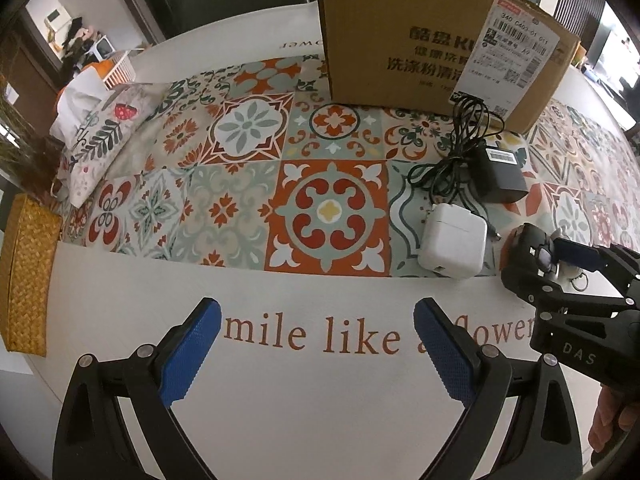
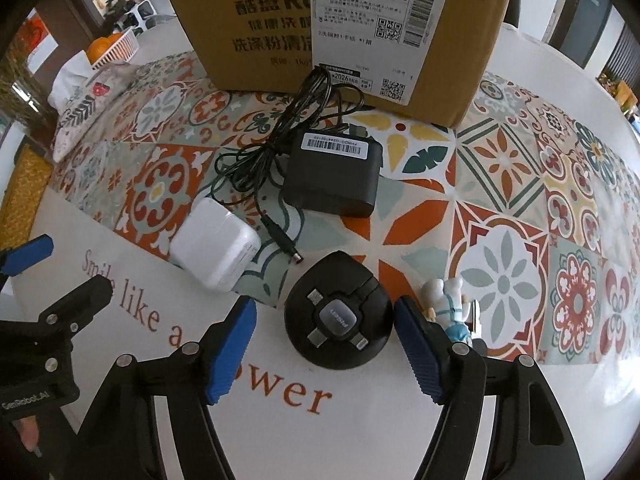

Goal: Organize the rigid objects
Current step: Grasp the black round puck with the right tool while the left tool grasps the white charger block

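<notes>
At the left, the left gripper [image 1: 316, 344] hangs over bare white tablecloth [image 1: 320, 420], its blue ribbed pads wide apart and empty. Next lies the white charger [image 2: 216, 250], a smooth rounded block. The round black cable adapter [image 2: 339, 316], a flat matte disc with no long axis, sits between the pads of the right gripper [image 2: 324, 346]. The right pad seems to touch its rim, the left stands clear; the jaws are not yet clamped. A small glossy figurine [image 2: 450, 304] stands just beside the right pad.

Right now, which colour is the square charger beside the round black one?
White; the right wrist view shows it best.
</notes>
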A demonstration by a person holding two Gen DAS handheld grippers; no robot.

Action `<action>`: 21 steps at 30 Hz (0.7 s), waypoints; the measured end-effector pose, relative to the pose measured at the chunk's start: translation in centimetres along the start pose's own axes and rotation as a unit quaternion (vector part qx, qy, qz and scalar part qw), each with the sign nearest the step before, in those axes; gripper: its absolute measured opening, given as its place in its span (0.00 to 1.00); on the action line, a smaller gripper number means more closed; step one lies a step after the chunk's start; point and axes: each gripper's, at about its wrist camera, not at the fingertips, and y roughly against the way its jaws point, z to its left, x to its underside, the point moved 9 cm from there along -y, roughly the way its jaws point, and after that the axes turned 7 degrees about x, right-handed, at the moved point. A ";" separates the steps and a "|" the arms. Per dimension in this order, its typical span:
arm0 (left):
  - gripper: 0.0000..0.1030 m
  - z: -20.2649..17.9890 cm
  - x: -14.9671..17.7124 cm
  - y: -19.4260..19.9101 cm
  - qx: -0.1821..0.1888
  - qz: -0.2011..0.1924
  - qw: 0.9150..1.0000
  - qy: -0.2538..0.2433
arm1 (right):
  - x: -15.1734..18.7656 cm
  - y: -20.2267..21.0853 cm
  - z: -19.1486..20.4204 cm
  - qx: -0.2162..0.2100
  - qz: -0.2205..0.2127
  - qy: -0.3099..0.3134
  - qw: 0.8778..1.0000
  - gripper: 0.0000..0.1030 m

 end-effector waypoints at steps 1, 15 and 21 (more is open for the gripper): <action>0.95 0.1 0.0 -0.1 -0.001 0.002 1.000 0.001 | 0.0 -0.2 -0.1 0.001 0.002 -0.002 1.000 0.69; 0.94 -0.3 0.0 -0.9 0.006 0.012 1.000 -0.002 | -0.1 -0.9 -0.8 0.008 0.006 -0.017 1.000 0.55; 0.94 -1.5 -0.3 -0.4 0.026 0.005 0.999 -0.017 | 0.3 0.4 -1.4 -0.001 -0.003 -0.031 1.000 0.55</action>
